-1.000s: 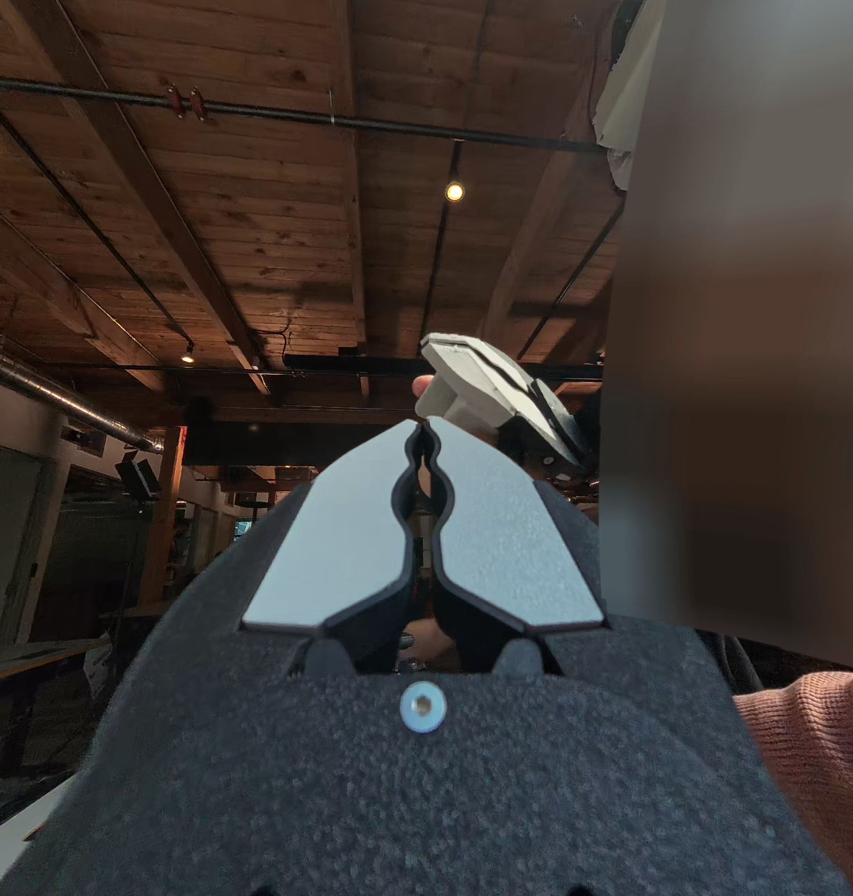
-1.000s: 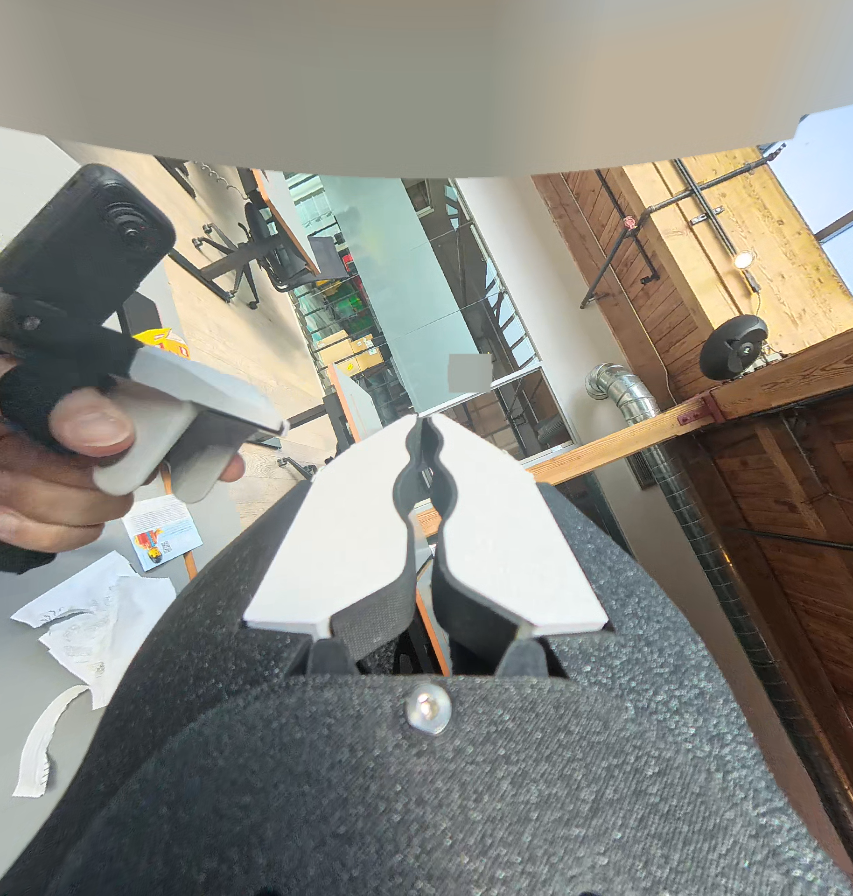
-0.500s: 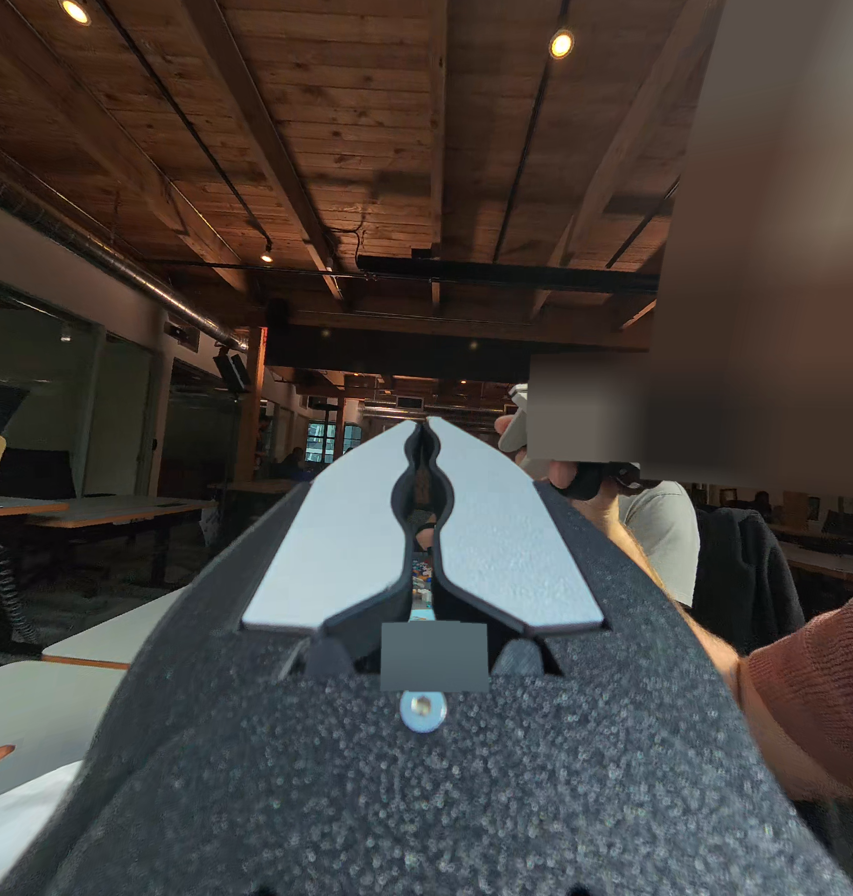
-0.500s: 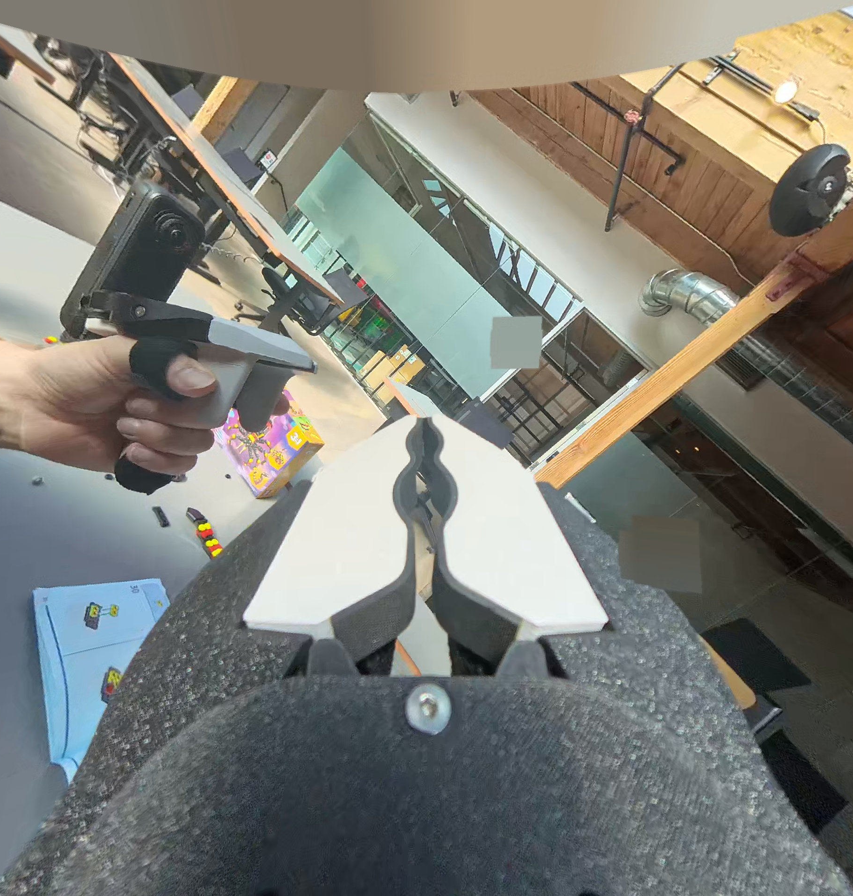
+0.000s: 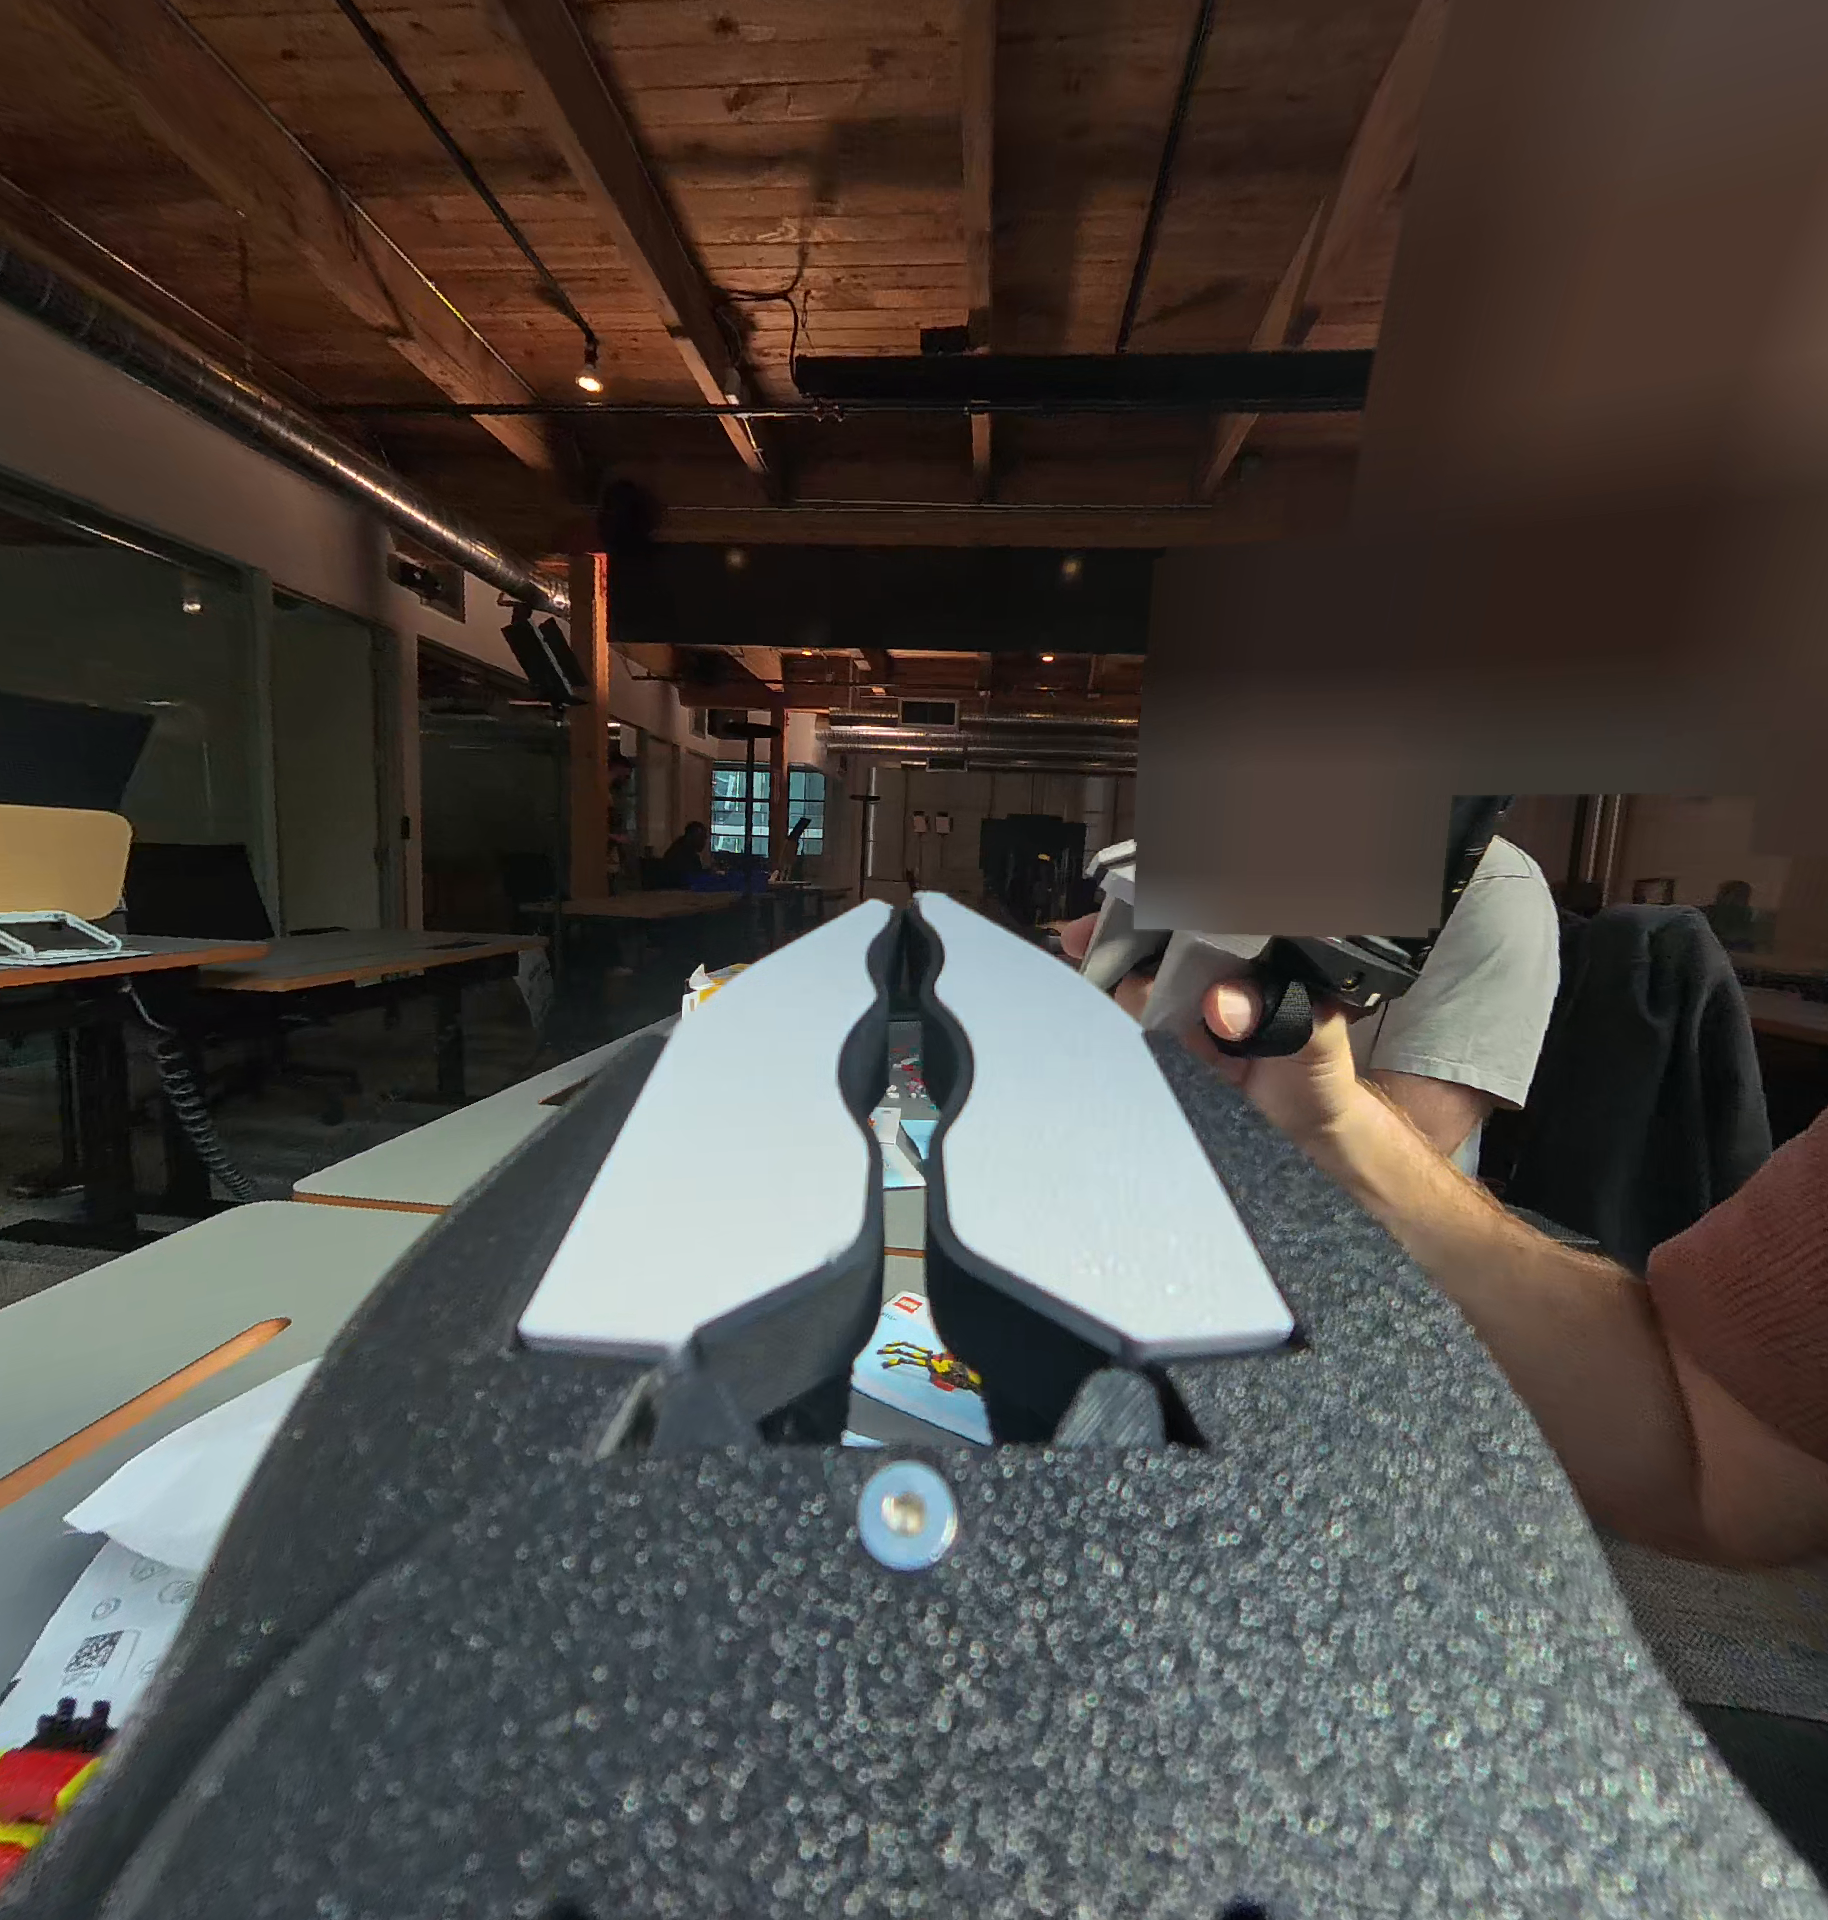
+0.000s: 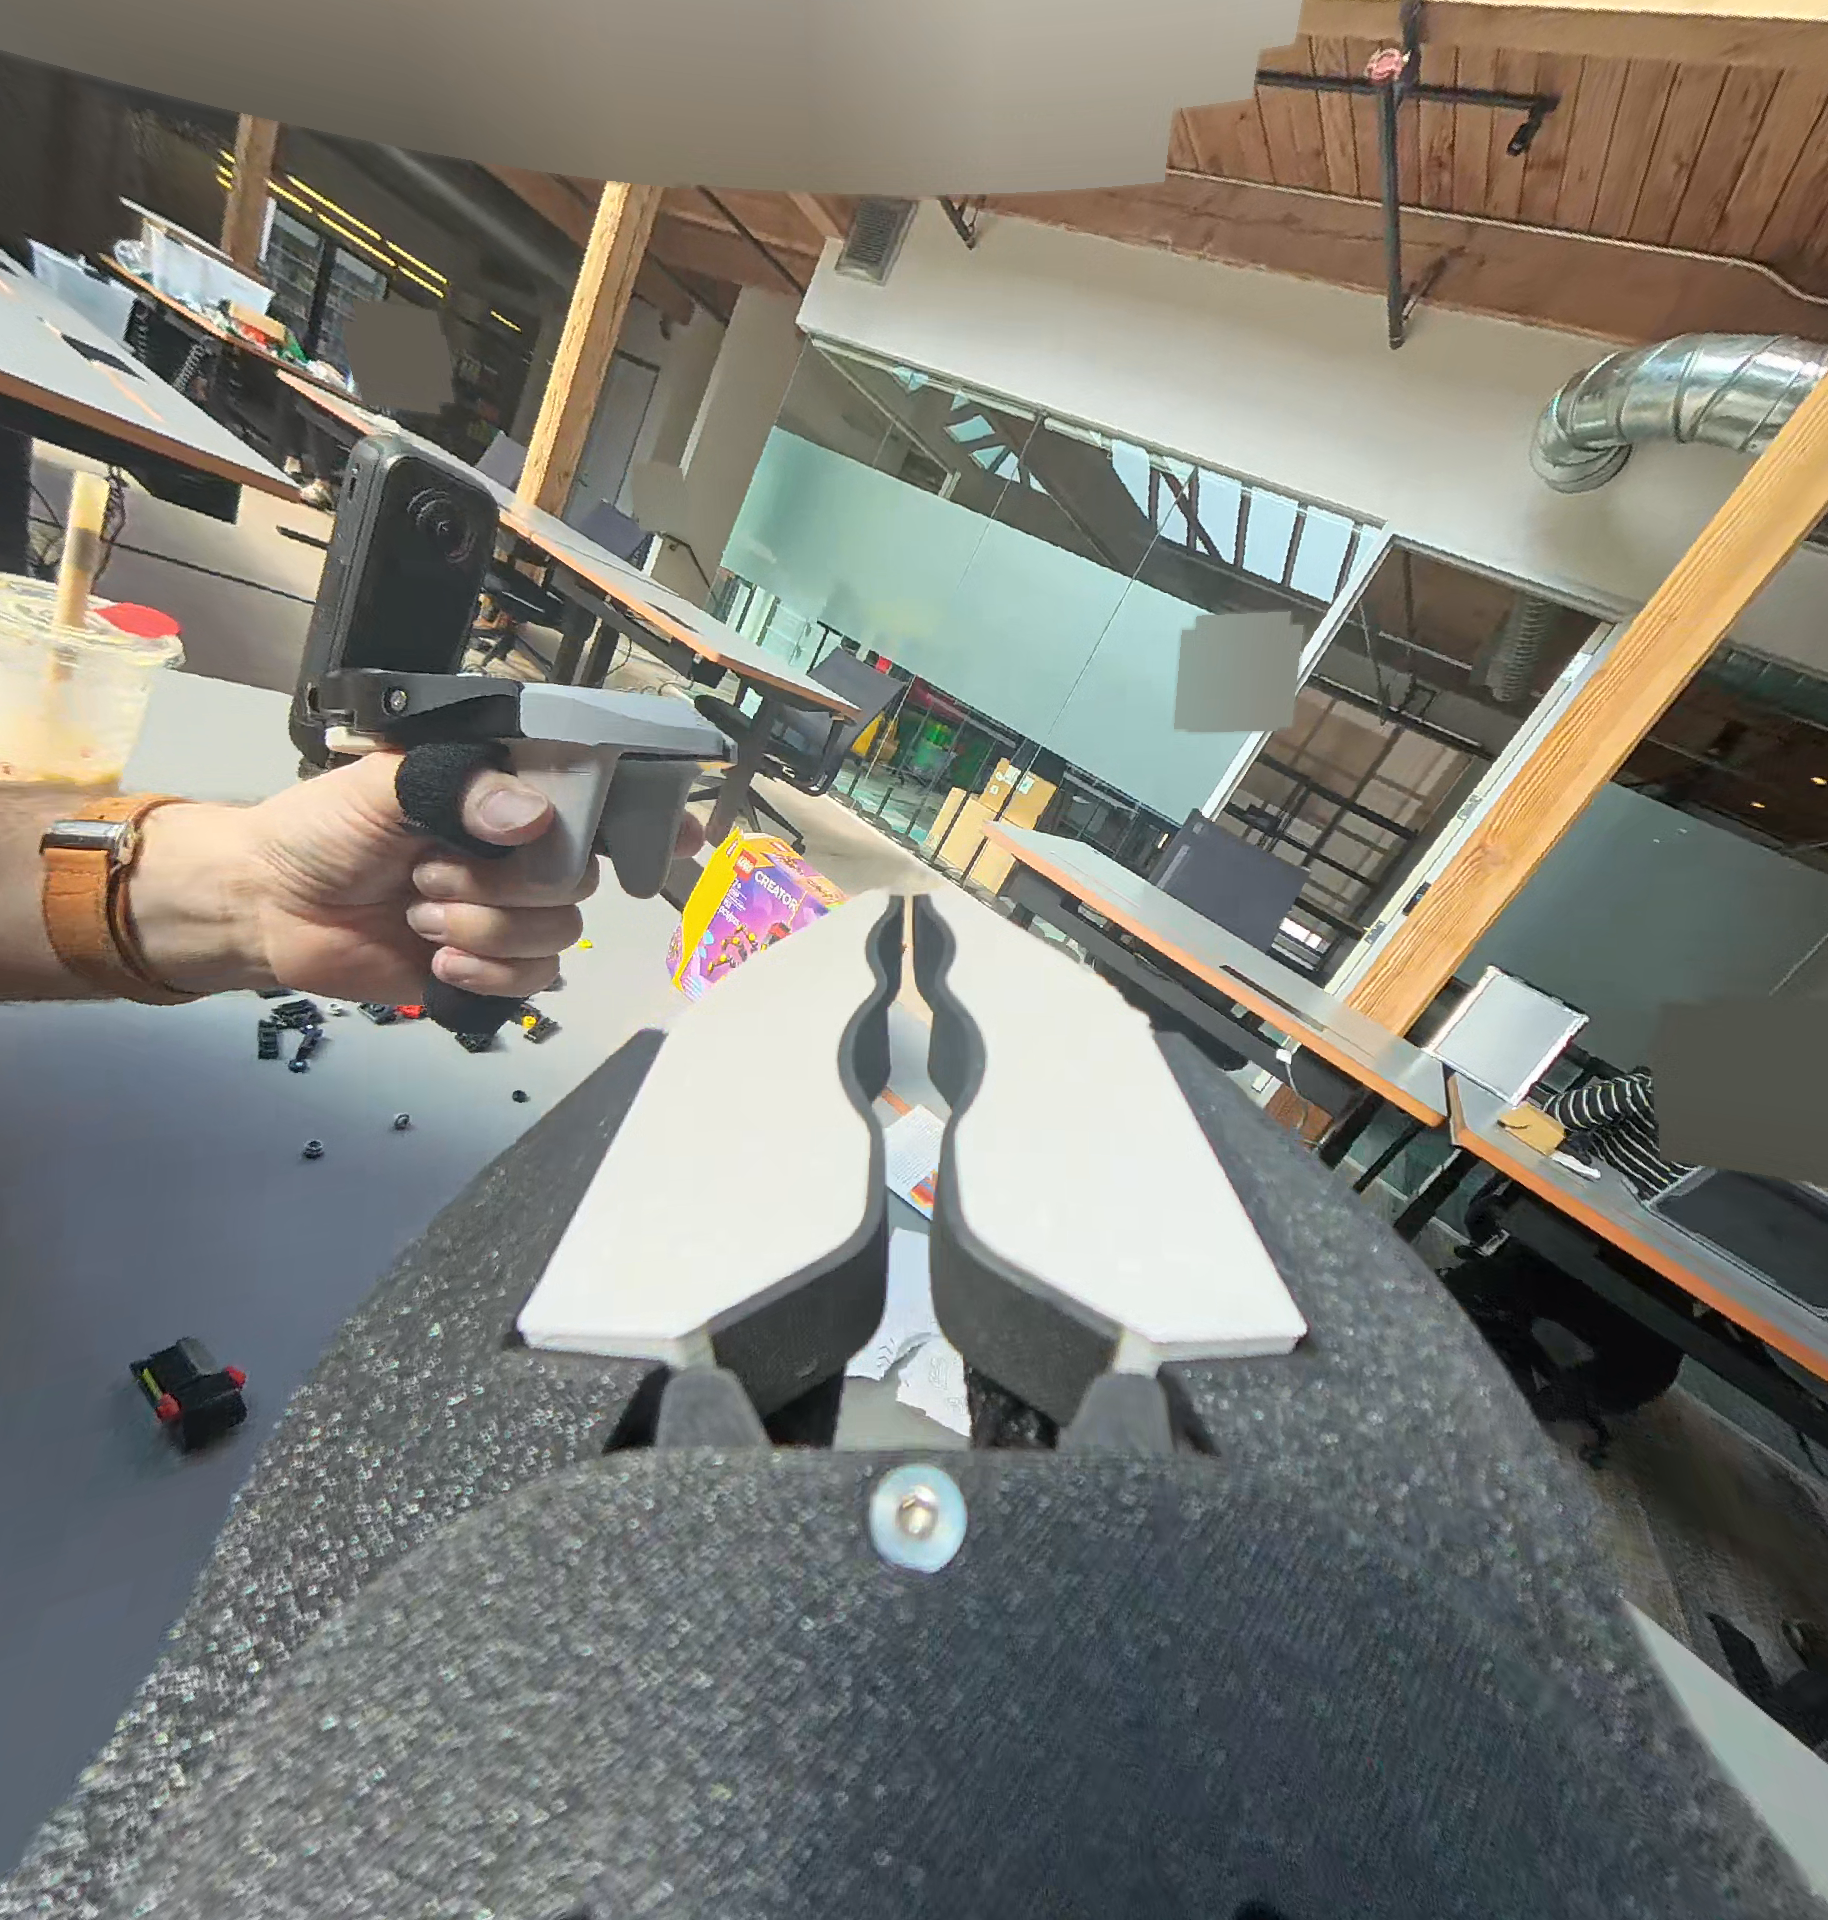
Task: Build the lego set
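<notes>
Grippers had both tipped down since a second before: then they pointed up at the timber ceiling and the far wall, and now the grey table [image 6: 79, 1195] and its clutter filled the lower part of each view. I judged this the opening approach, with nothing yet picked up and the build hardly begun.

In the left wrist view the left gripper [image 5: 908, 914] had its fingers drawn together, tips all but touching, with only the wavy slot between them and nothing in it. Through that slot showed the instruction booklet [image 5: 915, 1371] lying on the table below. At the near left edge lay a red and yellow lego piece [image 5: 16, 1797] beside loose white paper [image 5: 162, 1496].

In the right wrist view the right gripper [image 6: 908, 904] was likewise closed and empty, touching nothing. The person's hand [image 6: 370, 894] held the other gripper at the left, above a scatter of small dark lego pieces [image 6: 390, 1023] on the table. A small black assembly with red studs [image 6: 188, 1387] sat alone, nearer, well apart from that scatter. The colourful lego box [image 6: 754, 925] stood on the far side, just past the right fingertips. A plastic cup [image 6: 48, 675] stood at the far left.

Both grippers would need to open before any brick could be taken.
</notes>
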`<action>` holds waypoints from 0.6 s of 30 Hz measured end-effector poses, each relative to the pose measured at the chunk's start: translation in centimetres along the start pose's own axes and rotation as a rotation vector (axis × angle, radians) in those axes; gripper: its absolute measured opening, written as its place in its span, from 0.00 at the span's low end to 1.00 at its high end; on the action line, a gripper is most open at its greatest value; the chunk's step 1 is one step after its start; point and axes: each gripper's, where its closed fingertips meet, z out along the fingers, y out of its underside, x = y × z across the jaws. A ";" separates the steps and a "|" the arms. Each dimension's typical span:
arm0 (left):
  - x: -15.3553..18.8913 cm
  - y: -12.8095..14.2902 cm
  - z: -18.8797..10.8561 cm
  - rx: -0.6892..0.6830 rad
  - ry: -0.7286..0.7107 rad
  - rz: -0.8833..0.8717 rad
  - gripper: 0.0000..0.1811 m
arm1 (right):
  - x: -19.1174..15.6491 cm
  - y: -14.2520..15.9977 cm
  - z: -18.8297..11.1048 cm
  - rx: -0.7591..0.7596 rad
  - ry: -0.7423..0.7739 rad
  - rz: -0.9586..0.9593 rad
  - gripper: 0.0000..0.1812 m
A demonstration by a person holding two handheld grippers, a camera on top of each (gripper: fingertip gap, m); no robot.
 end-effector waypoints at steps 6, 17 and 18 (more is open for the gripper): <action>1.6 -0.2 1.4 0.026 0.048 0.006 0.00 | -0.5 -1.7 0.9 0.160 0.027 0.223 0.01; 1.6 1.4 -1.1 -0.198 0.044 0.106 0.00 | -3.6 1.2 1.8 0.039 -0.096 0.275 0.00; 1.2 2.2 -2.1 -0.273 0.038 0.116 0.00 | -4.1 1.9 1.7 0.013 -0.118 0.310 0.00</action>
